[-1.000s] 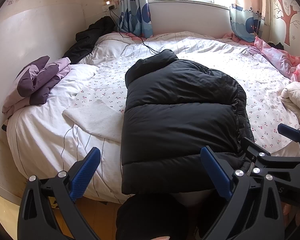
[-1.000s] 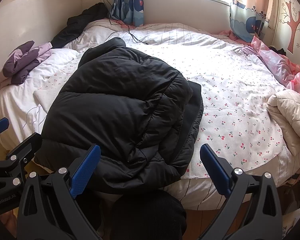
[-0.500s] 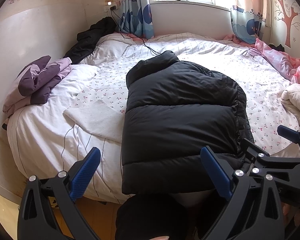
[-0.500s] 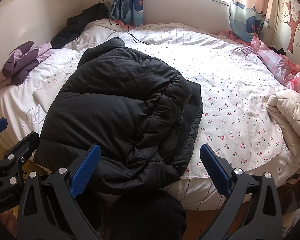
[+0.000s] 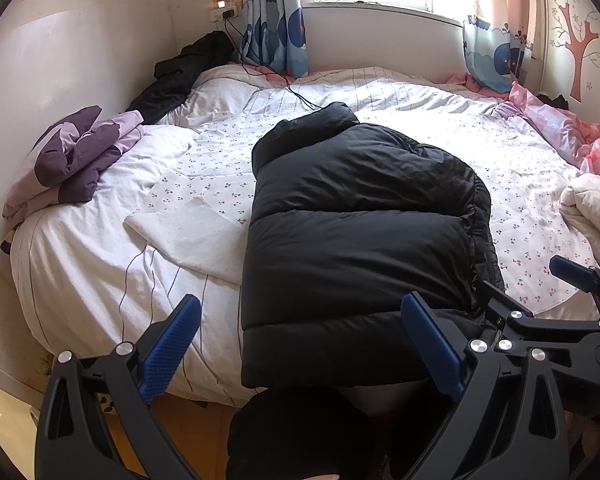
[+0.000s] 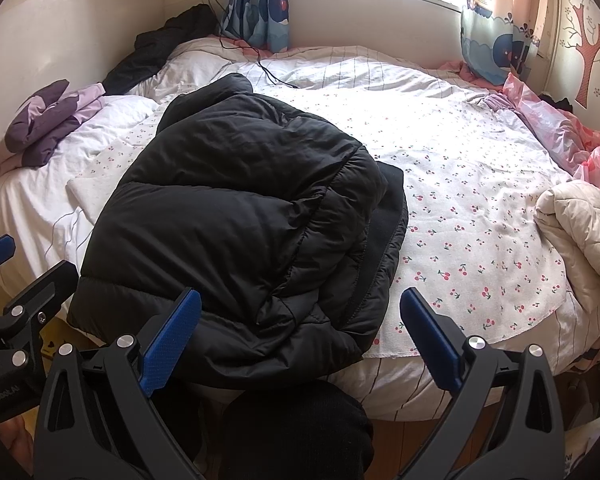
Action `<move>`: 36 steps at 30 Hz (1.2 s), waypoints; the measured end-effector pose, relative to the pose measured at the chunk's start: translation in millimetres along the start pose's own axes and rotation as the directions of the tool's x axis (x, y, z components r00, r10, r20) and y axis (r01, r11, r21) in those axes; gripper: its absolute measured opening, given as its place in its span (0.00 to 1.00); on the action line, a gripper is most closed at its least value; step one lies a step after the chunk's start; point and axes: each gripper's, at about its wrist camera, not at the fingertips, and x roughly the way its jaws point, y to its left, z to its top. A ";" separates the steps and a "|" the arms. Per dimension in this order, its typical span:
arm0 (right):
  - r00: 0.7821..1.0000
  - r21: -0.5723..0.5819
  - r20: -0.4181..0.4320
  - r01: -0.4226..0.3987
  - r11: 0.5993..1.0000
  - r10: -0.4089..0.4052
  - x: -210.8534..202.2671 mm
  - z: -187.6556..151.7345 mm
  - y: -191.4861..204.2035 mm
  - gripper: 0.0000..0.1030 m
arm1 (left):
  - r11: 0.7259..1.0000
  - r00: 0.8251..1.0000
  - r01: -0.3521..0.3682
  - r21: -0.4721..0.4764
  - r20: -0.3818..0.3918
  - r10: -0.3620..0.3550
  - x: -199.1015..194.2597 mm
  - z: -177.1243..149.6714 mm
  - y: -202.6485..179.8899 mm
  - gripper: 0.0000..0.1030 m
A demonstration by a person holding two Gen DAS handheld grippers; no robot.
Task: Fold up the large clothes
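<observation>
Jacket (image 5: 360,248): black, folded lengthwise, centre frame on bed (image 5: 100,272); unmoved since a second ago.
Left gripper (image 5: 300,344): jaws wide, empty.
Right gripper (image 6: 300,336): jaws wide, empty.
Stage: probably between folds.

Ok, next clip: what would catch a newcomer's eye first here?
The big black puffer jacket, lying folded in the middle of the bed with its hem hanging over the near edge. Next, the two open grippers, left and right, held apart from it at the near edge. A purple bundle sits at the bed's left edge.

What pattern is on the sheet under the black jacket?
Small red cherries on white sheet; right wrist view.
</observation>
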 end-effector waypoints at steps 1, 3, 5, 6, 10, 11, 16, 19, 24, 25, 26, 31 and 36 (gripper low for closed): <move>1.000 -0.001 0.000 0.000 1.000 0.000 0.3 0.1 -0.2 0.93 | 1.000 1.000 -0.003 0.000 0.000 0.003 0.2 -0.3 0.0 0.93; 1.000 -0.003 0.000 -0.001 1.000 0.001 0.6 0.5 0.5 0.93 | 1.000 1.000 -0.002 -0.001 -0.001 0.002 0.1 -0.5 0.0 0.93; 1.000 -0.003 0.000 0.000 1.000 0.000 0.9 0.5 0.4 0.93 | 1.000 1.000 -0.005 -0.002 -0.001 0.005 0.4 -0.3 0.1 0.93; 1.000 -0.002 0.000 -0.001 1.000 0.001 0.6 0.5 0.7 0.93 | 1.000 1.000 -0.007 -0.002 -0.003 0.007 0.6 -0.3 0.1 0.93; 1.000 -0.003 -0.003 -0.004 1.000 0.004 1.2 0.7 1.4 0.93 | 1.000 1.000 -0.015 -0.008 -0.009 0.015 1.1 -1.3 -0.4 0.93; 1.000 -0.003 -0.003 -0.005 1.000 0.005 1.1 0.6 1.5 0.93 | 1.000 1.000 -0.012 -0.012 -0.008 0.012 0.5 -1.7 -0.2 0.93; 1.000 -0.003 -0.002 -0.004 1.000 0.004 1.0 0.5 1.8 0.93 | 0.999 0.999 -0.043 -0.018 -0.004 0.043 -1.1 -3.3 -0.9 0.93; 1.000 -0.002 -0.004 -0.005 1.000 0.005 1.3 0.3 2.0 0.93 | 0.998 0.999 -0.051 -0.023 -0.011 0.051 0.6 -3.2 0.2 0.93; 1.000 -0.004 -0.005 -0.008 1.000 0.008 1.9 0.0 2.1 0.93 | 0.998 0.998 -0.059 -0.024 -0.009 0.059 -0.5 -3.8 0.6 0.93; 1.000 -0.005 -0.004 -0.009 1.000 0.009 1.8 -0.1 2.0 0.93 | 0.997 0.997 -0.071 -0.022 -0.006 0.071 -0.9 -3.9 0.3 0.93; 1.000 -0.005 -0.004 -0.008 1.000 0.008 1.9 0.0 1.9 0.93 | 0.997 0.997 -0.078 -0.021 -0.004 0.078 -1.0 -3.7 0.2 0.93; 1.000 -0.002 -0.004 -0.012 1.000 0.012 1.9 -0.4 2.1 0.93 | 0.996 0.996 -0.092 -0.019 0.017 0.093 -2.8 -5.5 1.7 0.93; 1.000 -0.007 -0.009 -0.017 1.000 0.017 3.9 -1.0 2.7 0.93 | 0.995 0.993 -0.099 -0.019 0.059 0.100 -8.9 -5.7 2.0 0.93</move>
